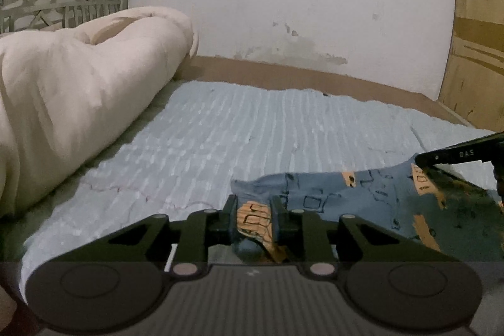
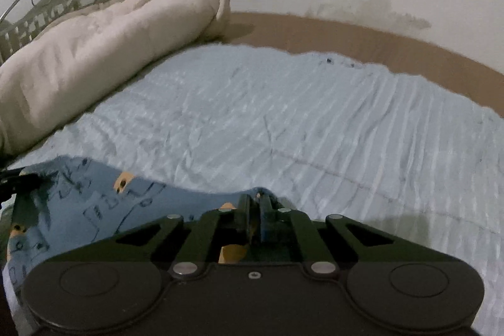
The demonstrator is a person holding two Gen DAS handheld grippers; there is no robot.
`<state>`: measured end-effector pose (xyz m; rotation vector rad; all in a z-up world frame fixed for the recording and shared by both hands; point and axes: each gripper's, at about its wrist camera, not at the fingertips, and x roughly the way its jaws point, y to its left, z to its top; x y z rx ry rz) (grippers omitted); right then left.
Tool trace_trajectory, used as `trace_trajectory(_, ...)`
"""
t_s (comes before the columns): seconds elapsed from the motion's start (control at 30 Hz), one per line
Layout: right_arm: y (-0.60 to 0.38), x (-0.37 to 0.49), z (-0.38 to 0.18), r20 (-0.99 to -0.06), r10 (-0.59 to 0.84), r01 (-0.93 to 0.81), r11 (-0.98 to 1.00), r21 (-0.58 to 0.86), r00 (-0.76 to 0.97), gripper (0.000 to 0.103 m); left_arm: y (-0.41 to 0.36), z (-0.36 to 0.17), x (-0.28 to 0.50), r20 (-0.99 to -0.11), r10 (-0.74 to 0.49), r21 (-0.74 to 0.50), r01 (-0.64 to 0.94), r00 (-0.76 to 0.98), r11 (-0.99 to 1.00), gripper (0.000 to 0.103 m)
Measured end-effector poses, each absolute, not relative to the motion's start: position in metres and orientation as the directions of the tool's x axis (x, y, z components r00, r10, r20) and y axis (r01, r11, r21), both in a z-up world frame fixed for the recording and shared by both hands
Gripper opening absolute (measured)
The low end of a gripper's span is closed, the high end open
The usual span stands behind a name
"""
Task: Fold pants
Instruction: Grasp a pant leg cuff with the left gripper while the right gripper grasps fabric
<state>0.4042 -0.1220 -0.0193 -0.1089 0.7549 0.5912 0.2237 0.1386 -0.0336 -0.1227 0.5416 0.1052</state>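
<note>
Blue printed pants (image 1: 362, 197) hang between both tools: left gripper (image 1: 253, 218) pinches a bunched orange-patched edge, right gripper (image 2: 255, 211) is nearly closed on another edge, probably to carry one end across for a fold. Beyond lie the pale sheet (image 2: 283, 115), then a rolled duvet (image 1: 78, 90).

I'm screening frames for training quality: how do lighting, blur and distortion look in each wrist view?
Left wrist view: dim light, strong fisheye bending of the wall, soft bedsheet texture, left gripper sharp on the pants. Right wrist view: equally dim, dark vignette corners, smeared quilt, a shadow on the sheet beside the right gripper.
</note>
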Motion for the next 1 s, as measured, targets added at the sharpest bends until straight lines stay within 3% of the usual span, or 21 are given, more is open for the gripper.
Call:
trace_trajectory(0.23, -0.122, 0.422, -0.028, -0.662, 0.424, -0.473, 0.873, 0.117, 0.618, 0.004, 0.149, -0.048, 0.235, -0.565, 0.054, -0.126, -0.151, 0.823, 0.981, 0.023)
trace_trajectory(0.43, -0.125, 0.434, -0.034, -0.670, 0.417, -0.451, 0.882, 0.135, 0.615, 0.000, 0.149, -0.044, 0.235, -0.534, 0.057, -0.118, -0.141, 0.844, 0.983, 0.023)
trace_trajectory(0.47, -0.126, 0.432, -0.034, -0.670, 0.421, -0.455, 0.880, 0.137, 0.611, 0.003, 0.148, -0.045, 0.238, -0.537, 0.064, -0.107, -0.144, 0.841, 0.984, 0.023)
trace_trajectory(0.5, -0.127, 0.430, -0.033, -0.668, 0.428, -0.461, 0.876, 0.141, 0.609, 0.013, 0.148, -0.046, 0.240, -0.542, 0.070, -0.102, -0.148, 0.838, 0.984, 0.023)
trace_trajectory(0.57, -0.132, 0.420, -0.029, -0.658, 0.453, -0.490, 0.860, 0.144, 0.601, 0.019, 0.149, -0.047, 0.243, -0.547, 0.067, -0.106, -0.148, 0.834, 0.983, 0.023)
trace_trajectory(0.67, -0.139, 0.402, -0.021, -0.653, 0.460, -0.534, 0.839, 0.100, 0.601, 0.042, 0.149, -0.046, 0.248, -0.546, 0.064, -0.096, -0.138, 0.835, 0.986, 0.023)
trace_trajectory(0.73, -0.143, 0.394, -0.019, -0.656, 0.459, -0.551, 0.831, 0.078, 0.599, 0.048, 0.148, -0.041, 0.251, -0.538, 0.059, -0.103, -0.136, 0.841, 0.985, 0.023)
trace_trajectory(0.97, -0.133, 0.393, -0.035, -0.703, 0.446, -0.595, 0.803, 0.040, 0.554, 0.047, 0.142, -0.025, 0.258, -0.509, 0.057, -0.102, -0.126, 0.859, 0.987, 0.023)
trace_trajectory(1.0, -0.129, 0.394, -0.037, -0.713, 0.432, -0.595, 0.803, 0.026, 0.552, 0.032, 0.141, -0.023, 0.259, -0.505, 0.057, -0.095, -0.121, 0.861, 0.988, 0.023)
